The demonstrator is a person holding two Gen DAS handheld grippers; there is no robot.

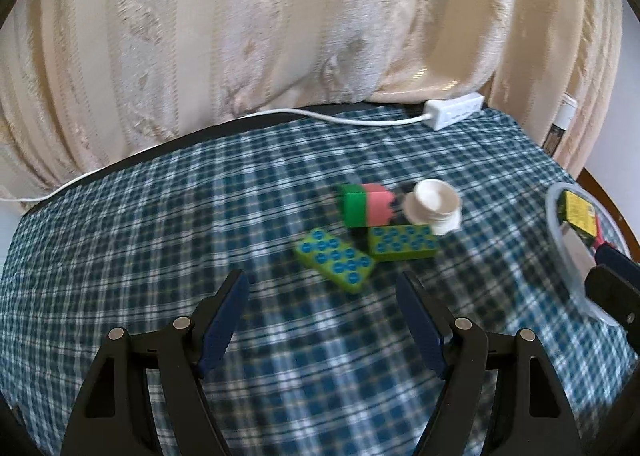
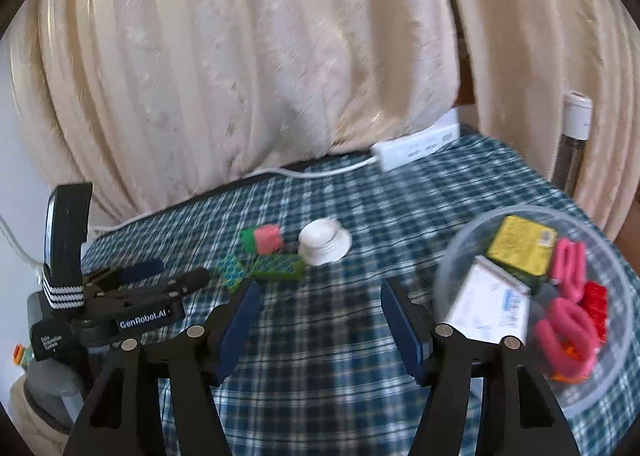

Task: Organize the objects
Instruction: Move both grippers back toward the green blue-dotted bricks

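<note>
Two grippers hang over a blue-and-white checked cloth [image 1: 280, 356], neither holding anything. Left gripper [image 1: 322, 298]: jaws spread wide, only bare cloth between the blue pads, pointing down twd the loose pile. Right gripper [image 2: 318, 296]: also open w/ nothing between its pads (no earlier frame to compare).

Loose pile, mid-cloth: two green studded blocks w/ blue dots, one [image 1: 335, 259] nearest the left gripper, lying at an angle, the other [image 1: 402, 243] just beside it to the right, corners abt touching. Behind them a green-and-pink block [image 1: 365, 204], and touching the second green block, a white lid-like round piece [image 1: 434, 205] tilted on its side.

Clear plastic bowl [image 2: 452, 256] sits right of the pile, well apart from it, just beside the right gripper's right finger. Inside: yellow box [image 2: 522, 246], white card/packet [image 2: 492, 302], pink looped items [image 2: 568, 264], a red piece [image 2: 596, 302], smth orange at the bottom (too blurred to name).

Far edge of the cloth: white power strip [image 1: 454, 110] w/ its cable [image 1: 320, 115] running left along a cream curtain [image 1: 280, 36].
</note>
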